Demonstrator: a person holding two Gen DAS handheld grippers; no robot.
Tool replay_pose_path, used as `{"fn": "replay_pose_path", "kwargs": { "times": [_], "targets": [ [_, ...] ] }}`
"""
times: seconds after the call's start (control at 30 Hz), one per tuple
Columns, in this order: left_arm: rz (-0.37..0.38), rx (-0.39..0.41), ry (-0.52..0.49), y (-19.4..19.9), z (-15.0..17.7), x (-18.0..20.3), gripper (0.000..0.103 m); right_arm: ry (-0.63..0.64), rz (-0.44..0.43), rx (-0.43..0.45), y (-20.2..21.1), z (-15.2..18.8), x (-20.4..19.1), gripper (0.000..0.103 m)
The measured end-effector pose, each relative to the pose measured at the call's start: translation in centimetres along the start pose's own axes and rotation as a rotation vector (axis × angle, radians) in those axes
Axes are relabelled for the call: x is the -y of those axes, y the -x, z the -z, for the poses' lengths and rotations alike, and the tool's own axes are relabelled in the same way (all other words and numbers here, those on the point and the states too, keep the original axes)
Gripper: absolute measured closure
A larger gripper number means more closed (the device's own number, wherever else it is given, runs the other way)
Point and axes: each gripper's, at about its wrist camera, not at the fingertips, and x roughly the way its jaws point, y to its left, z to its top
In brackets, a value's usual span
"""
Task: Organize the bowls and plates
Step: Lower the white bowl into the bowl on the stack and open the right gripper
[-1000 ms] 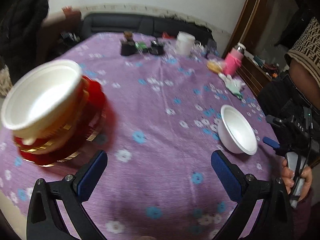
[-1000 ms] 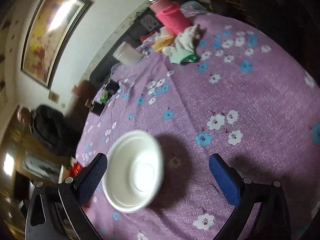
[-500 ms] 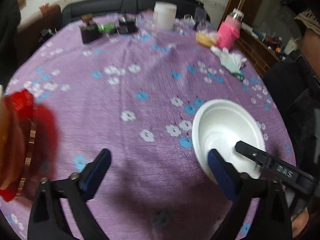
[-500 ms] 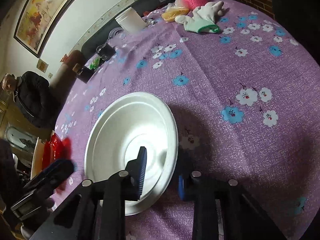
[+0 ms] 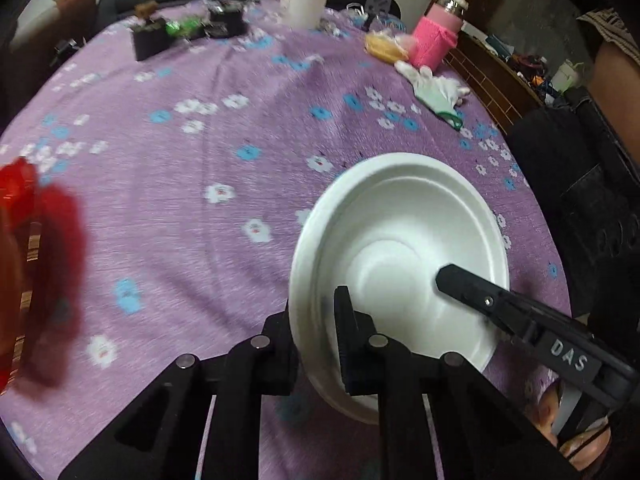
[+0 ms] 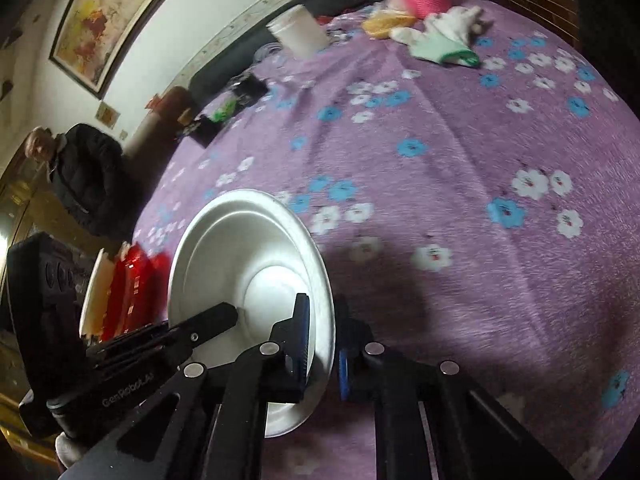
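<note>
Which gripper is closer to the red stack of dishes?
Left. The left gripper clamps the white foam bowl's rim on the side facing the red stack; the right gripper clamps the opposite rim, farther away.

We see both views from close behind each tool's fingers, angled down across the purple floral table [image 5: 248, 128]. Beyond the left gripper's fingers [image 5: 344, 320] sits the white bowl [image 5: 400, 232], very near; past the right gripper's fingers [image 6: 300, 320] the same bowl [image 6: 240, 248] fills the foreground (each view catches the other tool).
</note>
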Motion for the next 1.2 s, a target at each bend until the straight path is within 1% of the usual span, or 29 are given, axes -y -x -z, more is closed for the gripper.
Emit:
{"fn": "replay_pose_path", "kwargs": {
  "times": [0.07,0.17,0.4,0.53,0.6,0.7,0.77,0.83,0.87,0.9,0.97,1.0,1.03,1.1,1.13,1.17,1.2],
  "targets": [
    [-0.026,0.032,-0.004,1.7,0.3,-0.6,0.088,0.042,-0.006,0.005,0.2,0.0,-1.9,0.091],
    [-0.08,0.094,0.015,5.0,0.3,-2.5,0.088,0.119,-0.04,0.014,0.2,-0.4,-6.2,0.091],
    [-0.208,0.23,0.116,12.6,0.7,-9.8,0.085,0.275,-0.13,0.006,-1.2,-1.0,-16.6,0.091],
    [-0.285,0.268,0.192,14.9,0.9,-14.5,0.083,0.386,-0.157,0.004,-3.0,-0.7,-23.3,0.091],
    [-0.319,0.274,0.234,15.6,1.2,-16.9,0.08,0.434,-0.159,0.0,-4.2,-0.5,-26.1,0.091],
    [-0.377,0.272,0.277,15.9,1.2,-20.2,0.077,0.49,-0.173,-0.031,-6.9,-0.2,-29.9,0.09],
    [-0.399,0.253,0.3,15.5,1.1,-21.7,0.075,0.506,-0.173,-0.052,-8.5,0.0,-31.3,0.09],
    [-0.46,0.224,0.322,15.0,1.2,-23.3,0.073,0.523,-0.158,-0.072,-10.3,0.3,-32.6,0.09],
    [-0.473,0.218,0.328,14.9,1.3,-23.8,0.066,0.533,-0.146,-0.073,-10.9,0.4,-33.0,0.09],
    [-0.475,0.213,0.341,14.8,1.5,-24.4,0.055,0.555,-0.124,-0.066,-11.5,0.7,-33.6,0.09],
    [-0.474,0.215,0.366,15.2,2.1,-25.3,0.045,0.588,-0.088,-0.046,-12.0,1.2,-33.9,0.09],
    [-0.474,0.225,0.384,15.7,2.5,-25.8,0.042,0.61,-0.061,-0.026,-12.2,1.6,-34.2,0.09],
    [-0.473,0.233,0.392,16.1,2.6,-26.0,0.041,0.623,-0.047,-0.013,-12.3,1.8,-34.4,0.09],
    [-0.465,0.253,0.41,16.9,3.1,-26.5,0.035,0.645,-0.019,0.003,-12.7,2.2,-34.4,0.088],
    [-0.462,0.264,0.417,17.3,3.3,-26.7,0.034,0.65,-0.011,0.003,-12.9,2.3,-34.5,0.083],
    [-0.458,0.271,0.425,17.7,3.6,-26.8,0.033,0.655,-0.005,0.003,-13.1,2.4,-34.6,0.072],
    [-0.451,0.288,0.434,18.3,4.0,-27.0,0.033,0.663,-0.003,0.015,-13.2,2.7,-34.7,0.065]
  ]
}}
